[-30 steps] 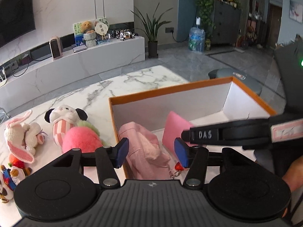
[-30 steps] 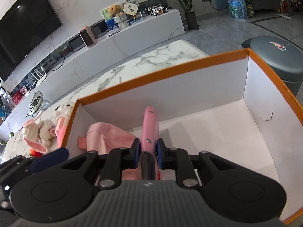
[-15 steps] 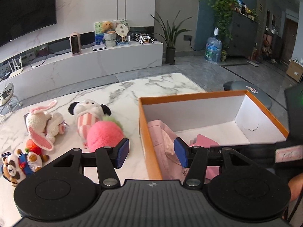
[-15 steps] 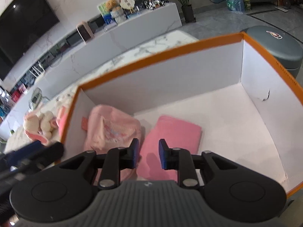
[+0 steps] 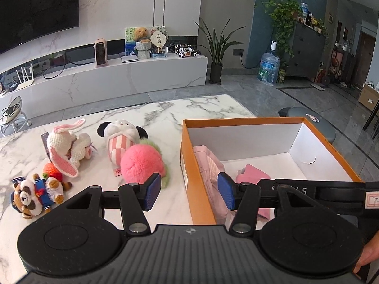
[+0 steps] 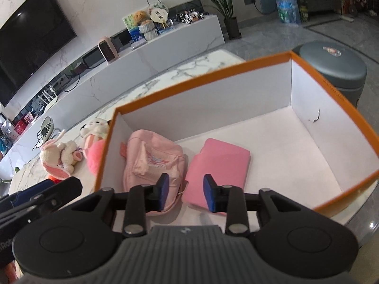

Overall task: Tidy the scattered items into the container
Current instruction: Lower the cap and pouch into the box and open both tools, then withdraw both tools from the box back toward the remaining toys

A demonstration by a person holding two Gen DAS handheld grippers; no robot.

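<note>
An orange-rimmed white box [image 6: 203, 75] [image 5: 241, 119] stands on the marble table [image 5: 165, 111]. Inside lie a small pink backpack [image 6: 151, 158] [image 5: 208, 163] and a flat pink pouch [image 6: 220, 158] [image 5: 253, 172]. My right gripper [image 6: 186, 193] hovers above the pouch's near end, its jaws opening, nothing between the pads. My left gripper [image 5: 188, 193] stands open and empty over the box's left wall. On the table left of the box lie a fluffy pink plush [image 5: 142, 163], a panda plush [image 5: 123, 137], a white bunny [image 5: 67, 146], a small strawberry toy [image 5: 52, 169] and a raccoon doll [image 5: 33, 196].
A grey round stool [image 6: 331, 68] stands beyond the box's far right corner. A long white TV bench [image 5: 106, 80] with ornaments runs along the back wall. The right gripper's black body [image 5: 319, 194] crosses the left wrist view over the box.
The right gripper let go of the pink pouch, which now lies flat in the box, and drew back with its jaws widening. The left gripper pulled back and leftwards, still open.
</note>
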